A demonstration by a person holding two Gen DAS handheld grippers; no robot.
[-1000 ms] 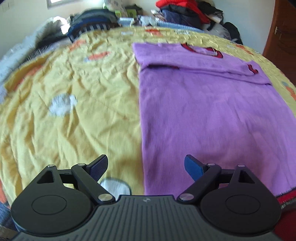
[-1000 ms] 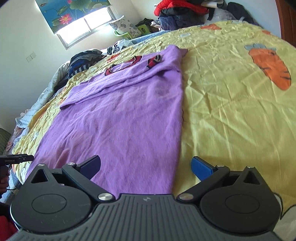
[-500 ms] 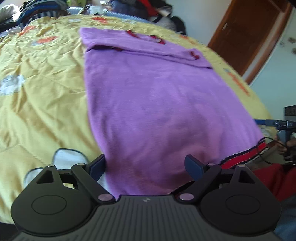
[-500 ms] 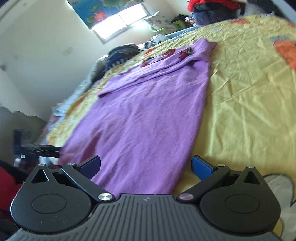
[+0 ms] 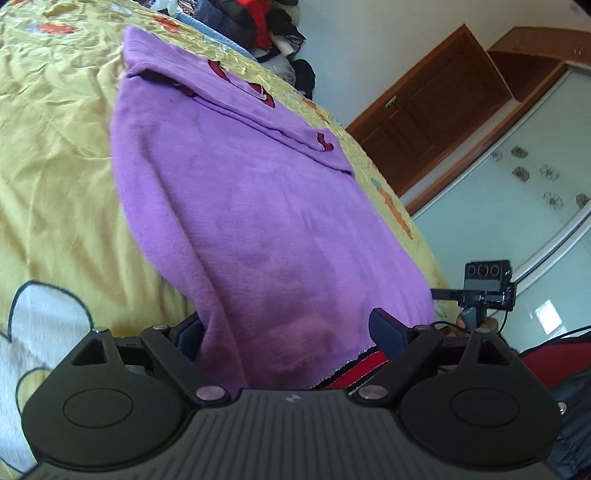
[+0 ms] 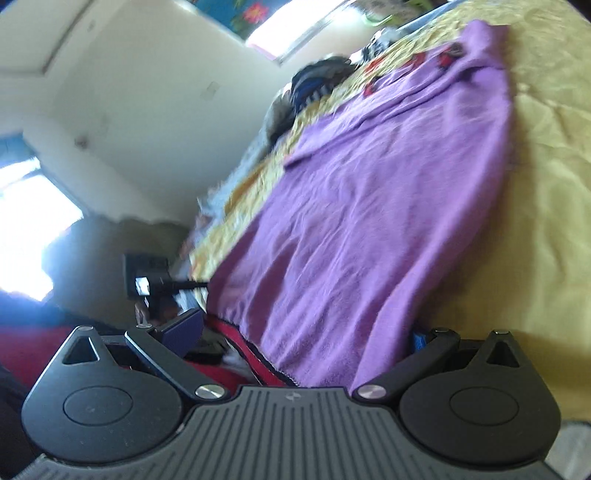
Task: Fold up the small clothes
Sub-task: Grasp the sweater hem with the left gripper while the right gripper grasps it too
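Note:
A purple knit sweater [image 5: 240,203] lies flat on the yellow bedspread [image 5: 55,166], sleeves folded across its top. Its red-banded hem [image 5: 354,365] faces me. My left gripper [image 5: 286,332] is open wide at the hem's left corner. The cloth's edge drapes over its left finger [image 5: 188,332] and hides part of it. In the right wrist view the same sweater [image 6: 388,203] runs away from my right gripper [image 6: 303,332], which is open wide at the hem's right corner. The cloth covers most of that gripper's right finger [image 6: 421,339].
Piled clothes [image 5: 258,22] sit at the bed's far end, and another heap [image 6: 317,81] lies under the window. A wooden door [image 5: 424,110] and glass wardrobe panels [image 5: 535,184] stand right of the bed. The other tool's camera block [image 5: 487,280] shows beyond the hem.
Both grippers have turned inward and dropped low to the sweater's hem. Each lower corner now sits between open jaws, and the cloth has come over one finger of each.

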